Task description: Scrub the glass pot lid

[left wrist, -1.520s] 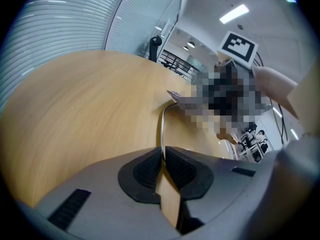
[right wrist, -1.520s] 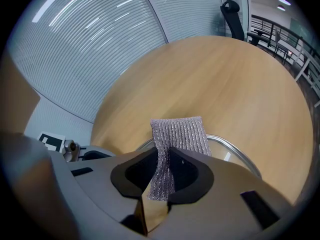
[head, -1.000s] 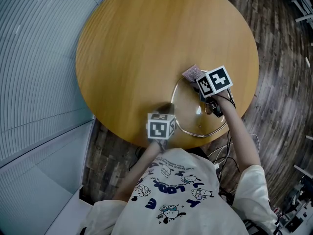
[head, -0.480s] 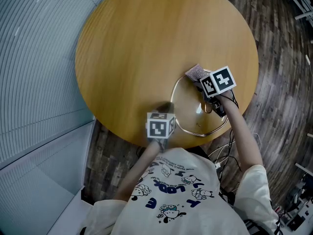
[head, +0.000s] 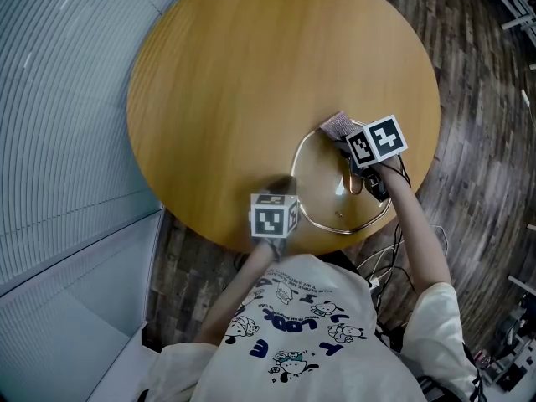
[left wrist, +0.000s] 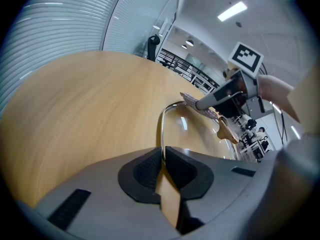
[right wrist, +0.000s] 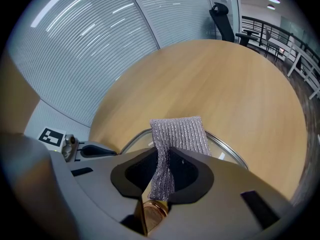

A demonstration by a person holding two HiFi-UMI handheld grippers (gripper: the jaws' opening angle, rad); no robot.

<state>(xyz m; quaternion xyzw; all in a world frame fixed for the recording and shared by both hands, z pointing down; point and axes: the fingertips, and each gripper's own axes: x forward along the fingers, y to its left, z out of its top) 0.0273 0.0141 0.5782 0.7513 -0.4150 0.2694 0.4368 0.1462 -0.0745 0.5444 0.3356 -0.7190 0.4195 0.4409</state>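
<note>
The glass pot lid (head: 328,193) lies on the near right part of a round wooden table (head: 251,65). The left gripper (left wrist: 162,167) is closed on its metal rim. The right gripper (right wrist: 161,177) clamps a grey ribbed cloth (right wrist: 178,133) over the lid's far edge. The shirt (head: 301,333) has a cartoon print whose letters I cannot read surely. The floor (head: 477,124) is of dark planks, and a ribbed grey wall (head: 59,99) stands at the left.

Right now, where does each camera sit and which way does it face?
Head view: on the person's head, looking steeply down at the table; shirt and forearms show.
Left gripper view: on the left gripper, looking along jaws shut on the glass pot lid rim.
Right gripper view: on the right gripper, whose jaws pinch a grey scrub cloth.
Shared: lid and table in all three.
</note>
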